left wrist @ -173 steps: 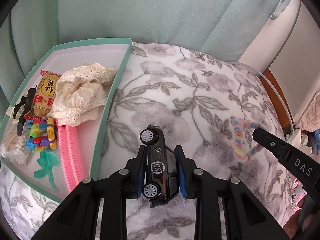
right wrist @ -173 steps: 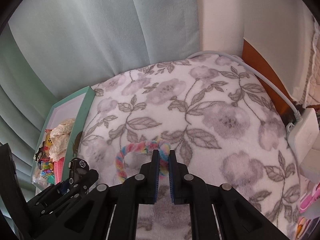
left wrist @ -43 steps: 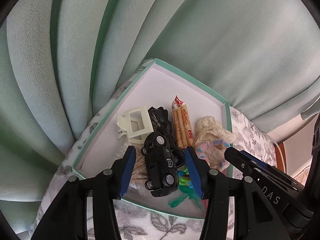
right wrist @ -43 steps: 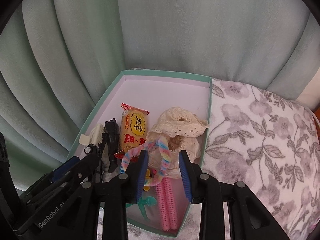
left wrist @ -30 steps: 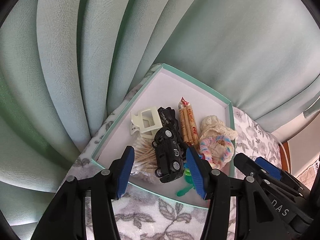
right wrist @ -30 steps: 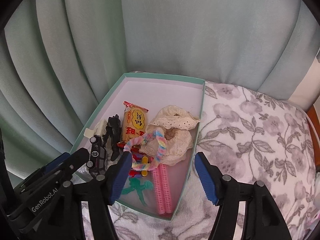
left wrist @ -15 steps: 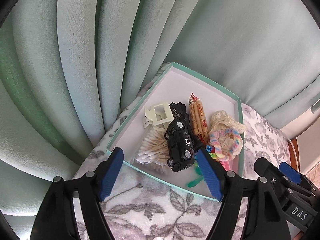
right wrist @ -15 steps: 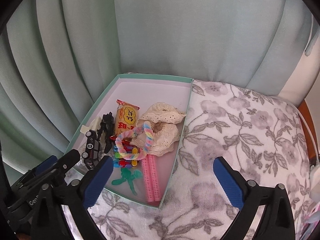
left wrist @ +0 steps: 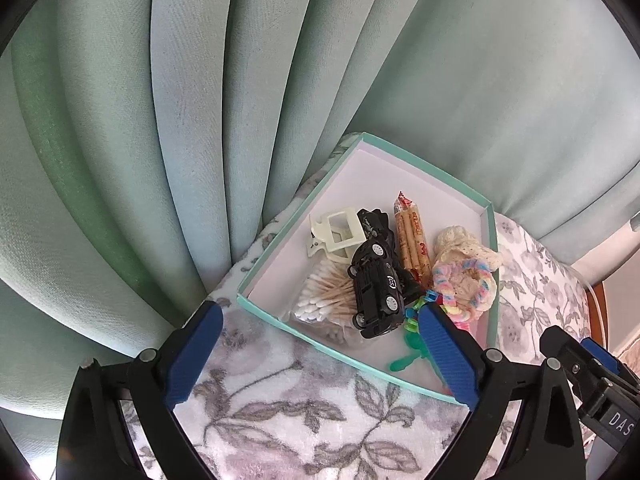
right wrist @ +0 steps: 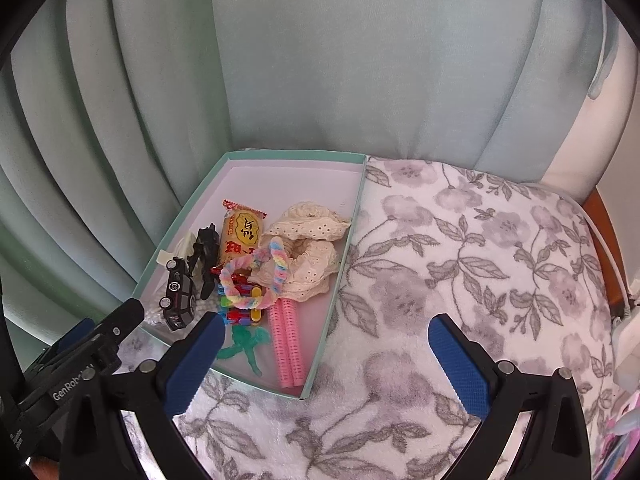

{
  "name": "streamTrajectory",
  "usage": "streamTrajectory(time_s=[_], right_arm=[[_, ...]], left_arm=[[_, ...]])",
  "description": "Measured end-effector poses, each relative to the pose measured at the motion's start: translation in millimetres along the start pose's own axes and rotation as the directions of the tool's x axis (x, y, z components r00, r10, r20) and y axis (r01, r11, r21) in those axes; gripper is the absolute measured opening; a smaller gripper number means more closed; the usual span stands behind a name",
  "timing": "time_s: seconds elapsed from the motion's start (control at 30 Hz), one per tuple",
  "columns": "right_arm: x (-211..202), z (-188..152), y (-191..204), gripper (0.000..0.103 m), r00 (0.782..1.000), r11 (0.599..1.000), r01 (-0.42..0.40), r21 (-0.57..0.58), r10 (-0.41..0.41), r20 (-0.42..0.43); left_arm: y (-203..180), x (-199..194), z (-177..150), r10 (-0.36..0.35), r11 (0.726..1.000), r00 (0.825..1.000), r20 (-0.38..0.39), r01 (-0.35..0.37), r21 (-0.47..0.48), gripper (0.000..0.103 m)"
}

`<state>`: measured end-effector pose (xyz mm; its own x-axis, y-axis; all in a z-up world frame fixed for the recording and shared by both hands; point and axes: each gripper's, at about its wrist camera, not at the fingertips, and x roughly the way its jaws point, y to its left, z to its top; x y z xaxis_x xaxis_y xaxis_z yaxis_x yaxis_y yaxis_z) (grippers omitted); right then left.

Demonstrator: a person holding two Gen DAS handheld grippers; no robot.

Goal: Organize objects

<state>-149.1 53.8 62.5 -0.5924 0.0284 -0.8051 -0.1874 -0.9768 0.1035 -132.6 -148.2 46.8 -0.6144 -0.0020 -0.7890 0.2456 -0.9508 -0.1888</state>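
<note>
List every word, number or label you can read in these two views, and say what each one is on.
"DAS": on the right tool's arm, cut off at the edge.
"GenRobo": on the left tool's arm, the rest is hidden.
A circled number: on the toy car, too small to read surely.
Red characters: on the snack pack, not legible to me.

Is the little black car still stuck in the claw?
No, the black car lies in the box, and the left claw is wide open.
</note>
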Motion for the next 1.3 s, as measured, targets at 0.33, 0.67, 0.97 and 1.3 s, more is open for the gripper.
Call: streamTrajectory(time_s=[0.33, 0.67, 0.97, 1.3], right_arm=[[-21, -9, -11, 0.103, 1.0, 1.0, 0.005, 0.018, -0.005, 0.025], [-46, -23, -41, 0.103, 0.999, 0.998, 0.023, 0.058, -0.025, 0.041], [-52, -49, -77, 0.103, 0.998, 0.994, 0.063, 0.094, -0.065, 0.018], [-27, -96, -104, 0.103, 0.994, 0.986, 0.09, 0.14, -0.081, -0.068]], left_arm=[[-11, -18, -4, 0.015, 1.0, 1.0, 0.01, -0.015, 0.019, 0.098], [-38, -28, -23, 0.005, 0.996, 1.0, -0.018, -0.004, 0.09, 0.098], [-65, -24, -58, -0.013, 0.981, 0.998, -0.055, 0.024, 0.191, 0.098], [-72, 1, -97, 0.017, 0.964, 0.992, -0.124, 0.017, 0.266, 0.098]])
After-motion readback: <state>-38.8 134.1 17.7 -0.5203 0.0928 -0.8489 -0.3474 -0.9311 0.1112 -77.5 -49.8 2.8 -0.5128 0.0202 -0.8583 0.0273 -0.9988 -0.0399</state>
